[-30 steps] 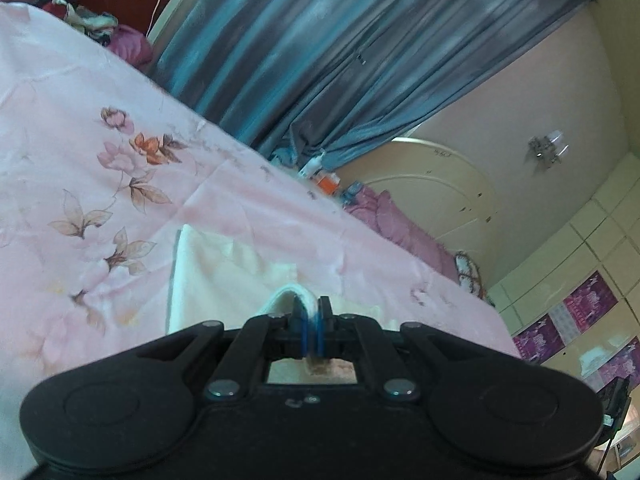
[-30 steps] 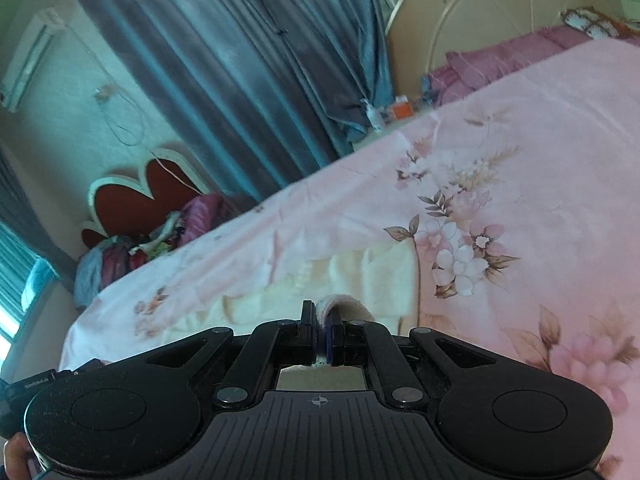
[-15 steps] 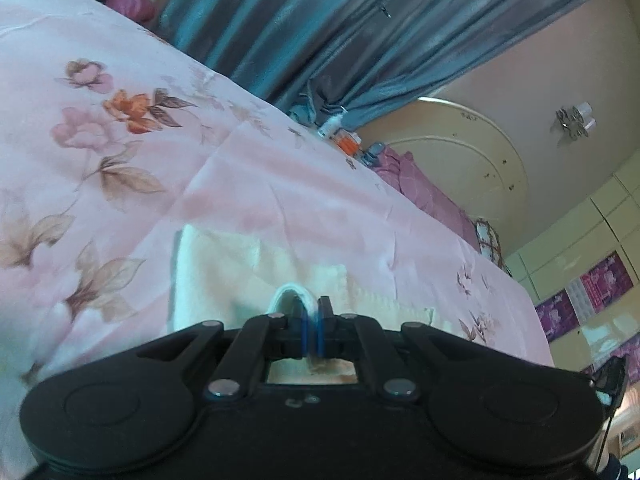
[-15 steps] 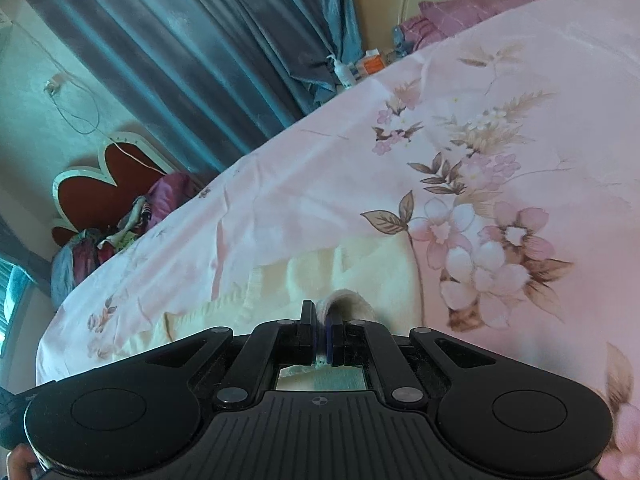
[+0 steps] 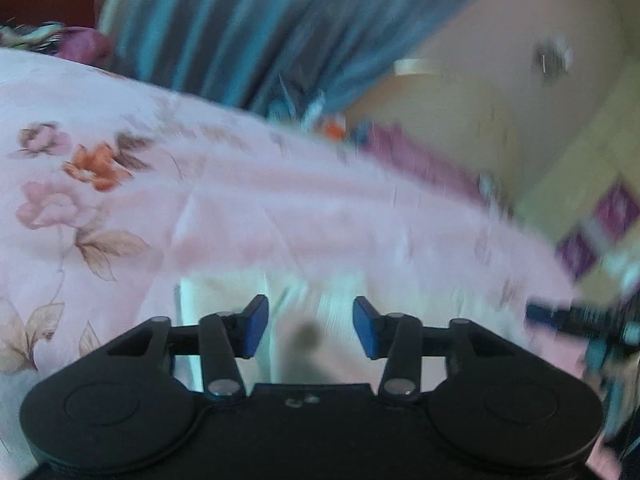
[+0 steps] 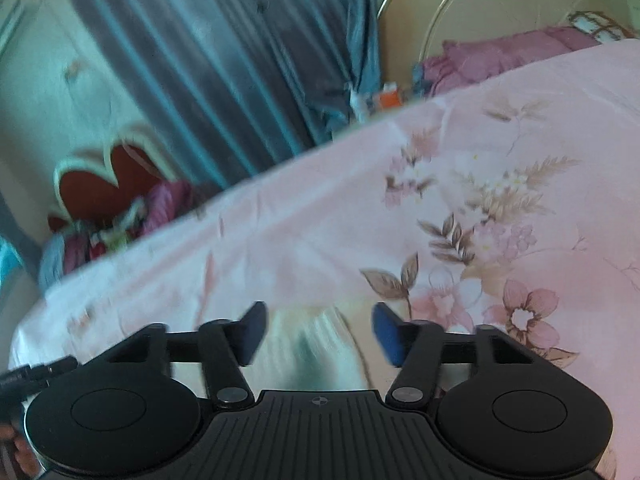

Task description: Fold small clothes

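A small cream garment [image 5: 224, 300] lies flat on the pink floral bedsheet [image 5: 120, 184], right under both grippers. My left gripper [image 5: 310, 328] hovers just over its cloth with the jaws opening; the blue pads [image 5: 252, 326] stand apart and grip nothing. In the right wrist view the same cream garment [image 6: 320, 344] shows blurred between the fingers. My right gripper [image 6: 318, 334] is also opening, its pads [image 6: 386, 334] clear of the cloth. Both views are smeared by motion.
Blue-grey curtains [image 6: 224, 64] hang beyond the far side of the bed. A cream round headboard [image 6: 480, 12] and purple pillows [image 6: 500, 56] lie to the right. A heap of clothes [image 6: 120, 228] sits by a red heart-shaped board at left. Small bottles [image 6: 384, 100] stand by the curtain.
Both grippers were shut on folds of the cream garment; both have let go and their jaws have spread. The garment now lies on the sheet beneath them.
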